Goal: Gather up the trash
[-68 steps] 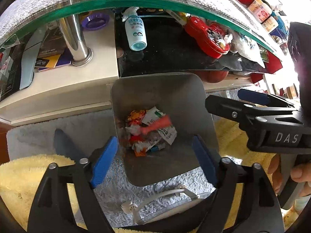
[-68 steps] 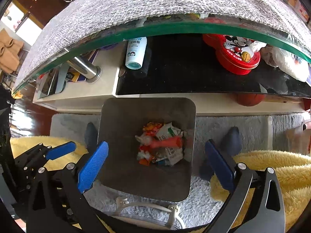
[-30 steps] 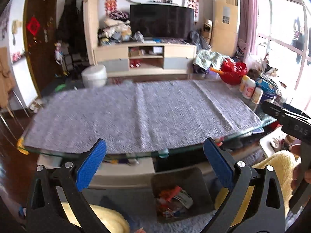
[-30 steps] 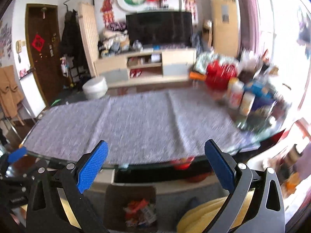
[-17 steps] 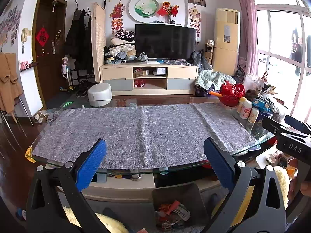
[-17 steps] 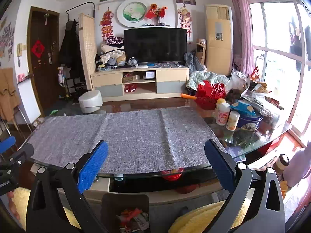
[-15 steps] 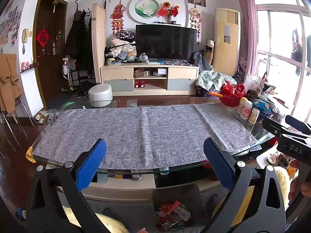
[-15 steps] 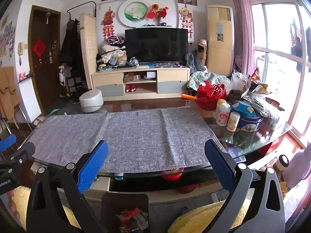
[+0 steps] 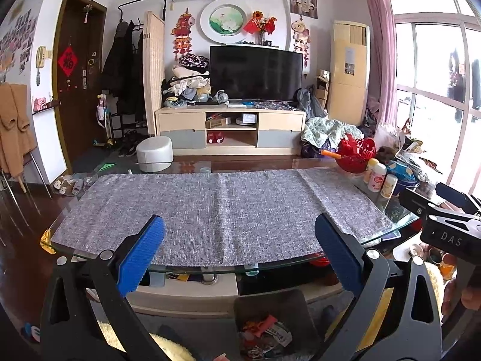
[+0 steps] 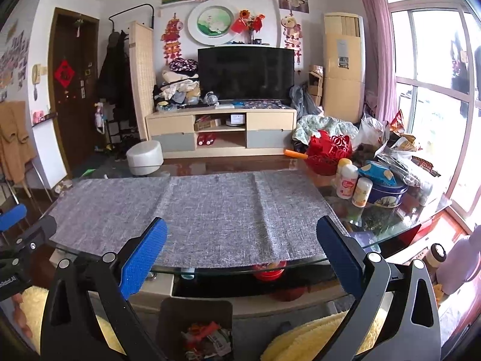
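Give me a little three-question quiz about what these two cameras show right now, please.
1. True or false: the left gripper holds a wrapper.
2. Where does the trash bin stand? A) on the grey cloth B) on the floor in front of the glass table C) beside the TV
3. Fill in: the grey cloth has ____ lying on it.

Key: 1 false, both the left and the right gripper are open and empty. 2 B. 3 nothing.
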`<action>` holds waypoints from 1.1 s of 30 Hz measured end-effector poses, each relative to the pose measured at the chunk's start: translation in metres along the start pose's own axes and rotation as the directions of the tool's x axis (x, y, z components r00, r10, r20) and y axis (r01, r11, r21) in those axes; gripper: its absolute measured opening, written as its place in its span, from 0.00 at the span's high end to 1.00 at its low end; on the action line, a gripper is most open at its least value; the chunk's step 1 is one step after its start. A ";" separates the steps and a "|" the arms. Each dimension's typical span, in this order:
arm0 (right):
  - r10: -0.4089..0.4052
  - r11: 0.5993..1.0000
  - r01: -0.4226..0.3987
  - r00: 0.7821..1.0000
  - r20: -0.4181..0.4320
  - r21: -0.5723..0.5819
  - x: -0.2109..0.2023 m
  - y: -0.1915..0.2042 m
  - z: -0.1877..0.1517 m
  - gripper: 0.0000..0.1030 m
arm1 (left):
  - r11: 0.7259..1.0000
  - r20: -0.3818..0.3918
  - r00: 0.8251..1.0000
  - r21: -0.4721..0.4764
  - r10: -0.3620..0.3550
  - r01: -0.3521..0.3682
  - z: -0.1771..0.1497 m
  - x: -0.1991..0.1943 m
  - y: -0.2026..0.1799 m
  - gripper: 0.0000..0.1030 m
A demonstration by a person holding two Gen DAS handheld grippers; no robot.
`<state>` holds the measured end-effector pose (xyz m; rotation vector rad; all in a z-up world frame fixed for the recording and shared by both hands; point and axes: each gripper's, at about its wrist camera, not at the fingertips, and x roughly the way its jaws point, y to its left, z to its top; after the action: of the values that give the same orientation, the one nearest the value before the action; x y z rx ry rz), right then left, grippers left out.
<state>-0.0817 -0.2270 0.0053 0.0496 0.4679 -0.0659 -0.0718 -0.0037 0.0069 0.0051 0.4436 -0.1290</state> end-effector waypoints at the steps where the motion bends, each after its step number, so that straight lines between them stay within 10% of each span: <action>1: 0.003 1.000 -0.003 1.000 0.001 0.001 0.000 0.000 0.000 0.03 | 1.000 0.000 1.000 0.000 0.000 0.000 0.000 -0.001 0.000 0.08; 33: 0.018 1.000 -0.018 1.000 0.012 0.007 -0.004 0.007 0.009 0.03 | 1.000 0.014 1.000 0.000 -0.010 0.010 0.009 -0.003 0.000 0.08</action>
<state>-0.0808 -0.2206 0.0158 0.0605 0.4548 -0.0501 -0.0708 -0.0032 0.0162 0.0020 0.4293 -0.1387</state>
